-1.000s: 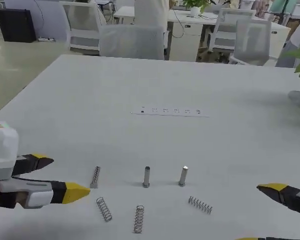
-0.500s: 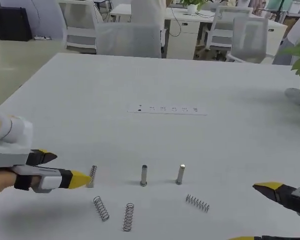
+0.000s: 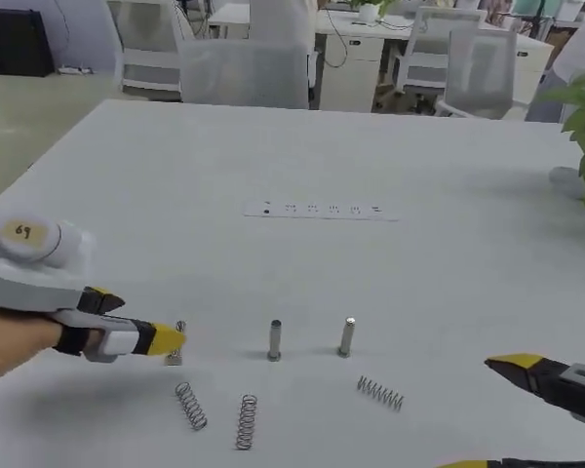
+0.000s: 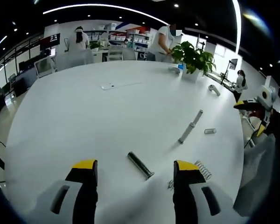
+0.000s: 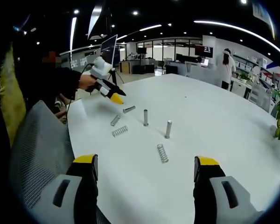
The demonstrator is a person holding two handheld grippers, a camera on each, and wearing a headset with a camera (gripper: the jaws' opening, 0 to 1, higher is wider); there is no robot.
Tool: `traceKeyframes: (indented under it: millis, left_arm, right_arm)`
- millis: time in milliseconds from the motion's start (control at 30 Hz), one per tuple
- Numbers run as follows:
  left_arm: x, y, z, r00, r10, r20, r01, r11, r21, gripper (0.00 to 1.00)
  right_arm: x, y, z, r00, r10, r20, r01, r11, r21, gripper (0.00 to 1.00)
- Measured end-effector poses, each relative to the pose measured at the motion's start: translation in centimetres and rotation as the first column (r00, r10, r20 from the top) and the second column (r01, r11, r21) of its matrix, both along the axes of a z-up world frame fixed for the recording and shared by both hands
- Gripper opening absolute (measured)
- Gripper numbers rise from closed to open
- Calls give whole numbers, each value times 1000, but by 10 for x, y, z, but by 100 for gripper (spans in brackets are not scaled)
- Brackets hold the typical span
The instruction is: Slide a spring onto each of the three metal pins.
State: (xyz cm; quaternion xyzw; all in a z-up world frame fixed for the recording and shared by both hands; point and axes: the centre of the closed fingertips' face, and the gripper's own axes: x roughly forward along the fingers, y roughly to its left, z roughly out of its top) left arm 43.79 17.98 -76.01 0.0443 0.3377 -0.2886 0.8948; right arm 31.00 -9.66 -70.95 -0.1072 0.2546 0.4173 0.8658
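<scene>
A white table (image 3: 351,146) carries the work. At its near left edge is the left gripper (image 3: 146,322), jaws apart. The left pin (image 4: 140,164) stands in the gap between them, and in the left gripper view it is clear of both. From the head view one yellow tip overlaps the pin. The right gripper (image 5: 145,162) hangs at the near right, jaws wide apart, well away from the pins. The middle pin (image 3: 275,340) and right pin (image 3: 347,336) stand upright in the same row. Just nearer than the row lie the left spring (image 3: 190,405), middle spring (image 3: 246,421) and right spring (image 3: 380,393), all flat on the table.
</scene>
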Motion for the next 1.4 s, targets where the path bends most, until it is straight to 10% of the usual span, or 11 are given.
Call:
traceKeyframes:
  millis: [733, 1400]
  left_arm:
    - [16, -7, -19, 997, 30, -65, -24, 995, 99, 43]
    - [22, -8, -33, 980, 69, -187, -31, 979, 200, 32]
  right_arm:
    - [-1, -2, -5, 1000, -3, -15, 3, 1000, 3, 83]
    - [-3, -3, -8, 1000, -1, -23, 1, 1000, -4, 82]
